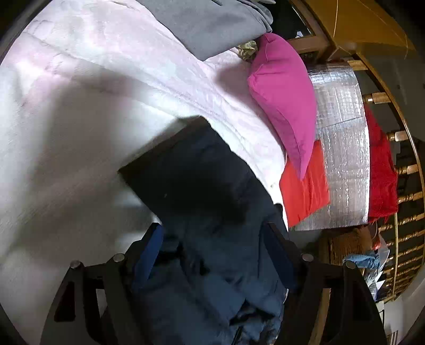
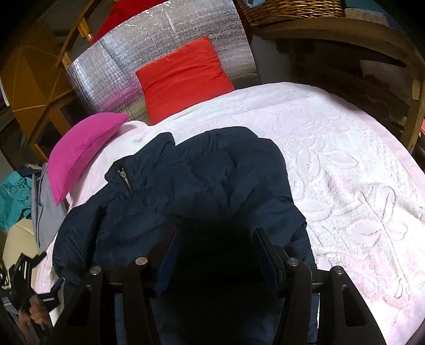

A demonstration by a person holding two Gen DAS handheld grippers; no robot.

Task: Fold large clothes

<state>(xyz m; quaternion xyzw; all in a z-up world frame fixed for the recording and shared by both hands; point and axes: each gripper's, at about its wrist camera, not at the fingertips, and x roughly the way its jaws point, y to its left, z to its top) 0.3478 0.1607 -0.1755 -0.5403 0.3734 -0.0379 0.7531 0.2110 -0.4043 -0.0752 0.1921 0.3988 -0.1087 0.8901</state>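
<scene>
A dark navy puffer jacket [image 2: 202,175] lies bunched on a pale pink bedspread [image 2: 345,172], its collar and zipper pull [image 2: 124,177] toward the left. My right gripper [image 2: 216,233] stands wide apart over the jacket's near part, with dark fabric between its fingers. In the left wrist view the same jacket [image 1: 202,185] fills the space between the fingers of my left gripper [image 1: 212,228], which also stand wide apart. The left gripper shows at the lower left of the right wrist view [image 2: 29,278], beside the bed's edge.
A magenta pillow [image 2: 82,151] and a red cushion [image 2: 183,77] sit at the bed's head against a silver foil panel [image 2: 170,34]. Grey clothing [image 1: 212,24] lies on the bedspread [image 1: 79,106]. A wicker basket [image 2: 292,10] sits on a wooden shelf. Wooden railing [image 1: 403,169] runs alongside.
</scene>
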